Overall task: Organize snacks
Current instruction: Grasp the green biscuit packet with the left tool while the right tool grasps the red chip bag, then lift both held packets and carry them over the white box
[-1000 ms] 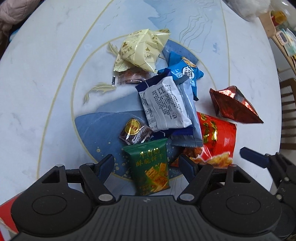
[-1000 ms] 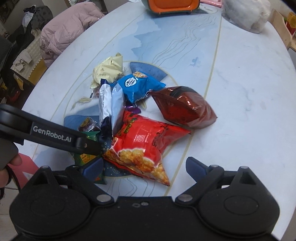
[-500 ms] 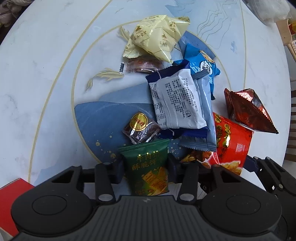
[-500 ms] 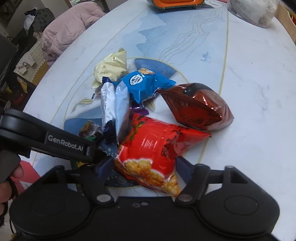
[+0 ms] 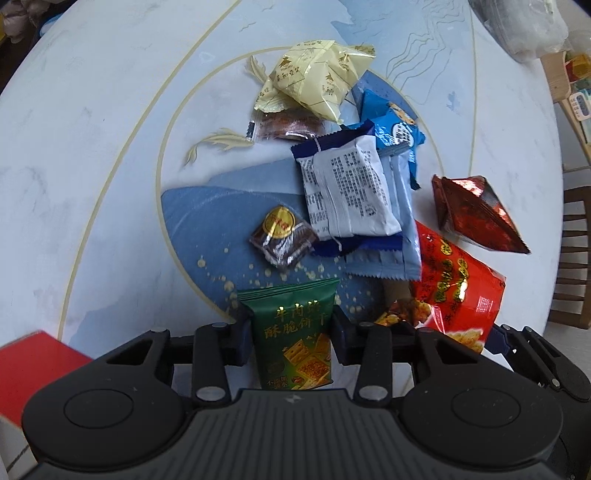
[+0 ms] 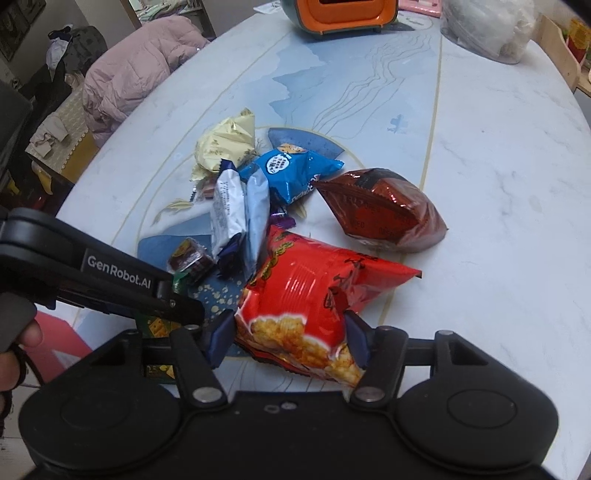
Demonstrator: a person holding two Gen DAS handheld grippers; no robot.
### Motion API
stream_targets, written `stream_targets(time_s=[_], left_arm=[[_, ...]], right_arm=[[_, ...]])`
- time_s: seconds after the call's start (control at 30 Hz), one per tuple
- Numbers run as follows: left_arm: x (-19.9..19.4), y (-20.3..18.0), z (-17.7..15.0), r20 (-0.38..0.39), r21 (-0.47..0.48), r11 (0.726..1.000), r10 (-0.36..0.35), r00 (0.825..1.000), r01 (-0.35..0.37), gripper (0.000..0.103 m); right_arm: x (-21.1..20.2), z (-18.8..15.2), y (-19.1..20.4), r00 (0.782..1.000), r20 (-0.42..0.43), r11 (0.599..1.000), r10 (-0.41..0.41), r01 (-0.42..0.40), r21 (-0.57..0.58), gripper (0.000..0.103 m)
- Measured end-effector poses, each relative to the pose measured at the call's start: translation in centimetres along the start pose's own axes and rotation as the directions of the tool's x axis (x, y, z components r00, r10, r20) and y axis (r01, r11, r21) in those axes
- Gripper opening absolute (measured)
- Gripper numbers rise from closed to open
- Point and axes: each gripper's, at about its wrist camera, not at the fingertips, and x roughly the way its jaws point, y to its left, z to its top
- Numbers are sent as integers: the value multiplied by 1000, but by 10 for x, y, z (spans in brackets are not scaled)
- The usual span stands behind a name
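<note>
Sorting is judged barely begun. The red chip bag (image 6: 314, 295), at the near edge of the snack pile (image 5: 351, 184) on the table (image 6: 498, 147), is clamped by the right gripper (image 6: 291, 338). The green cracker packet (image 5: 295, 332) beside it is pinched by the left gripper (image 5: 291, 332). Remaining packets lie unsorted.

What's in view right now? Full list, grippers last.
green cracker packet: 1, green, nearest edge of pile
red snack bag: 1, red, near right of pile
dark red foil bag: 1, right of pile
blue bag: 1, pile centre
white packets: 2, white and pale blue, stacked mid-pile
yellow bag: 1, far end
brown candy: 1, gold sticker, beside white packets
table: 1, white and blue
orange box: 1, far edge
left gripper: shut on green cracker packet
right gripper: shut on red snack bag
</note>
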Motion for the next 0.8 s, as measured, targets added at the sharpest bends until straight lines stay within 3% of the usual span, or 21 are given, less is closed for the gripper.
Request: stream_targets(time_s=[0.4, 0.8], left_arm=[[-66, 1, -28, 90, 52, 993, -106, 990, 102, 40], [-171, 0, -75, 213, 216, 964, -199, 957, 153, 34]], right_arm=[[-66, -7, 15, 993, 118, 1000, -29, 28, 13, 61], [-150, -28, 58, 966, 254, 999, -38, 42, -10, 61]])
